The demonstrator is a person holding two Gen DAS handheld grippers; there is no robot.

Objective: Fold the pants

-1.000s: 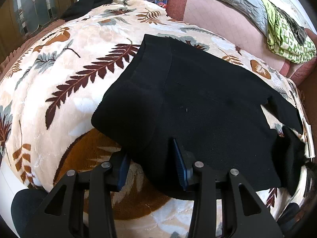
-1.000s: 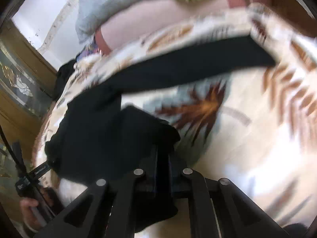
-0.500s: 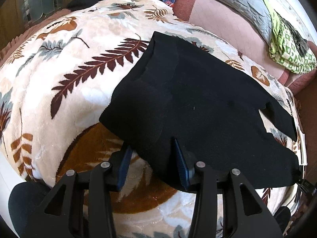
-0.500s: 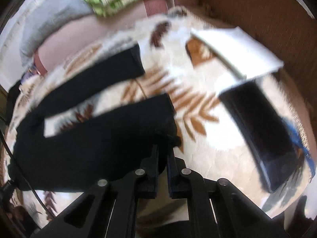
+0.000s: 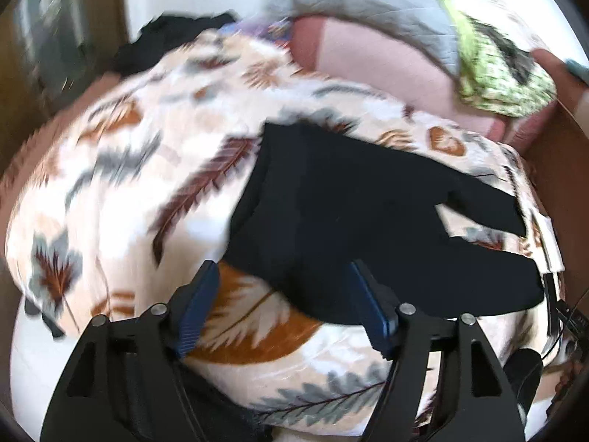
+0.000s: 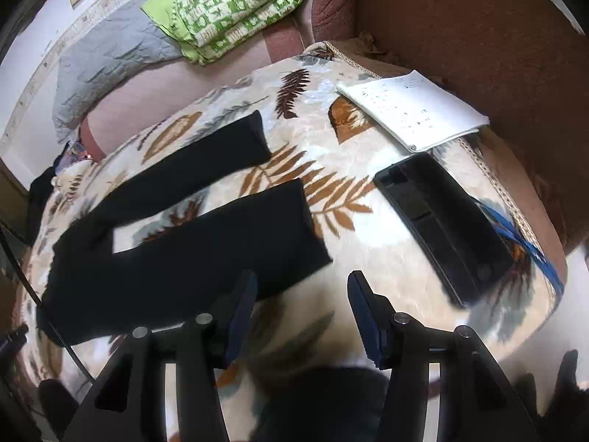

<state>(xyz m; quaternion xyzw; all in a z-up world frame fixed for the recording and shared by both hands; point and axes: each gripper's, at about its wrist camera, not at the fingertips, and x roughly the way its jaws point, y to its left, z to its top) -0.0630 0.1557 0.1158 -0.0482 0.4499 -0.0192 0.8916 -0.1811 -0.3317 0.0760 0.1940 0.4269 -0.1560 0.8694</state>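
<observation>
Black pants lie spread flat on a leaf-patterned blanket, waist to the left and both legs stretched apart to the right. In the right wrist view the two pant legs form a V, their cuffs pointing up and right. My left gripper hovers above the waist edge; its jaws are opening and nothing is pinched between them. My right gripper stands just off the nearer leg's cuff, its jaws opening too, with only blanket between the blue pads.
A white notebook and a black flat case lie on the blanket right of the cuffs. A green patterned quilt and grey pillow sit on the pink headrest behind. Dark clothing is heaped at the far left corner.
The right gripper pulled the nearer leg out to the right, then let go and opened. The left gripper released the waist, opened wider and rose away from the pants.
</observation>
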